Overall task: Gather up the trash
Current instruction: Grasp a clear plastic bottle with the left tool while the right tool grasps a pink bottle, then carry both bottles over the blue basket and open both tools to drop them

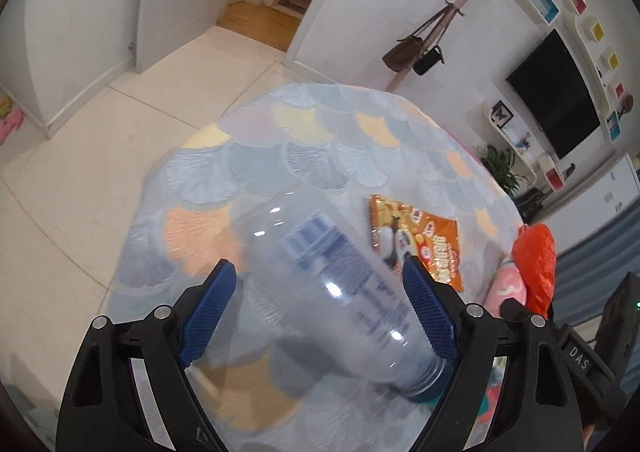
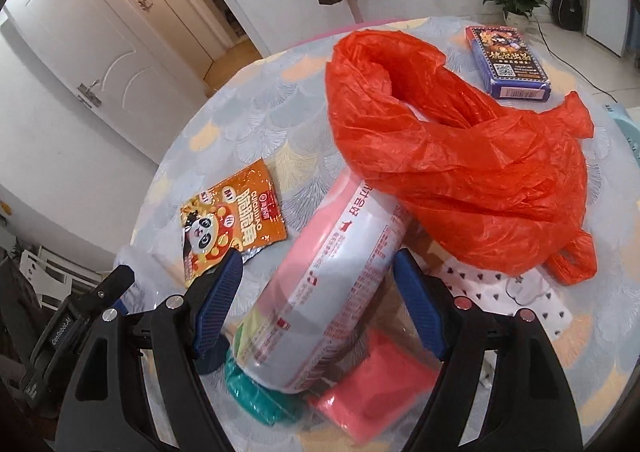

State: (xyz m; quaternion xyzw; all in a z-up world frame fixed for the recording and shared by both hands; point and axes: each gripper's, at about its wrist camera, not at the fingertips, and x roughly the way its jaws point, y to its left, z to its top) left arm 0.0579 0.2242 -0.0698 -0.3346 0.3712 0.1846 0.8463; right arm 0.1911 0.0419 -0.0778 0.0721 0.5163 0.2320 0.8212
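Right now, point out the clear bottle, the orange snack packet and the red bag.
clear bottle (image 1: 344, 292), left wrist view, on its label
snack packet (image 2: 234, 221), right wrist view, on its printed front
red bag (image 2: 452, 155), right wrist view, on its crumpled middle

Two close wrist views angled down over the table (image 1: 248, 155), both sharing the snack packet (image 2: 234, 219).
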